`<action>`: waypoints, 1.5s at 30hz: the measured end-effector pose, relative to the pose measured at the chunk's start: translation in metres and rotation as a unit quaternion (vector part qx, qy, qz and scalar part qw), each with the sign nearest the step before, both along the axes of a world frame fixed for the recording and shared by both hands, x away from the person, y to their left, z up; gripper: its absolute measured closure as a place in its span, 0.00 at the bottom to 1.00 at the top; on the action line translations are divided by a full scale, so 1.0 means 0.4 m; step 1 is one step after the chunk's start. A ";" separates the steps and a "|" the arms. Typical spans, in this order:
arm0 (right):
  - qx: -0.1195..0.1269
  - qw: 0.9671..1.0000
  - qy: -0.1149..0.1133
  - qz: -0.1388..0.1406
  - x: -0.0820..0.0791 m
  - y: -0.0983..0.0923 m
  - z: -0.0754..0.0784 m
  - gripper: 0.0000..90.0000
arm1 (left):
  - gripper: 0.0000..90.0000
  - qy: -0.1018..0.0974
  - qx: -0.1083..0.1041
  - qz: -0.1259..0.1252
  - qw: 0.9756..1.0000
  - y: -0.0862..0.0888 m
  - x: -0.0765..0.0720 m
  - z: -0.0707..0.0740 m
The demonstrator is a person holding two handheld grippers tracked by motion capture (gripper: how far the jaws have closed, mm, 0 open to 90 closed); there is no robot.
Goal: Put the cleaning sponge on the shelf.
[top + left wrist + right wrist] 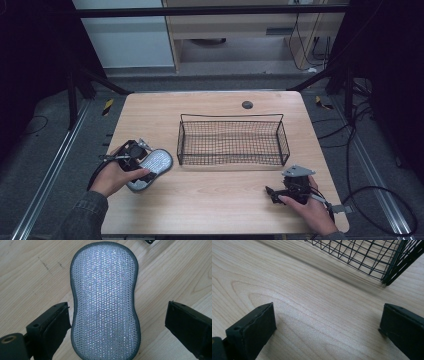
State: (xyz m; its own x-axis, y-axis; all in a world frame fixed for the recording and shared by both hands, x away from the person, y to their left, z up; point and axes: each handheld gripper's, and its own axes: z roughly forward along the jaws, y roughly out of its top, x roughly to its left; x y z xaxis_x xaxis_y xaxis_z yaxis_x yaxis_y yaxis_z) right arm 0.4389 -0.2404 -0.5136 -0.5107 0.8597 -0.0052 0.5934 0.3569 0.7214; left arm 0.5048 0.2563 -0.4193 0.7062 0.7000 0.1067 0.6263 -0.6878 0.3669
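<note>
Pale wooden table (215,200), grain running in long swirls, with a small dark round grommet (247,104) near its far edge. On the middle of it, toward the far half, a black wire basket (233,122), low-walled and rectangular, with wood visible through its mesh floor; one corner of that basket (387,270) at the upper right of the right gripper view, casting a soft shadow on the wood. At the table's left, just beside the basket's near left corner but apart from it, a grey scrubbing sponge (151,167), peanut-shaped, waisted in the middle, with a silvery glittering knit face and a darker grey stitched rim, lying flat on the wood. In the left gripper view, the same sponge (105,302) running lengthwise up between the two black jaws, near end at the bottom edge. Left gripper (131,159) held in the left hand (114,177) over the sponge's near end, jaws spread wide to either side of the narrow waist, left jaw close to the rim, right jaw clearly off it, nothing clamped. Right gripper (272,193) in the right hand (310,207) low over bare wood near the table's front right, short of the basket, jaws likewise parted wide and grasping nothing.
</note>
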 end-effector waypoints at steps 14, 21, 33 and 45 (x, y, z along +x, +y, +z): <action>0.000 1.000 0.000 0.000 0.000 0.000 0.000 0.01 | 0.05 0.025 0.009 0.002 1.000 -0.001 0.030 -0.034; 0.000 1.000 0.000 0.001 0.000 0.000 0.000 0.01 | 0.04 0.033 0.009 0.009 0.999 0.009 0.055 -0.054; -0.001 1.000 0.001 0.003 0.000 -0.001 0.000 0.01 | 0.04 0.041 0.016 0.006 0.999 0.005 0.065 -0.087; 0.000 1.000 0.000 0.004 -0.001 -0.002 0.000 0.01 | 0.04 0.038 0.018 0.011 0.999 0.004 0.080 -0.107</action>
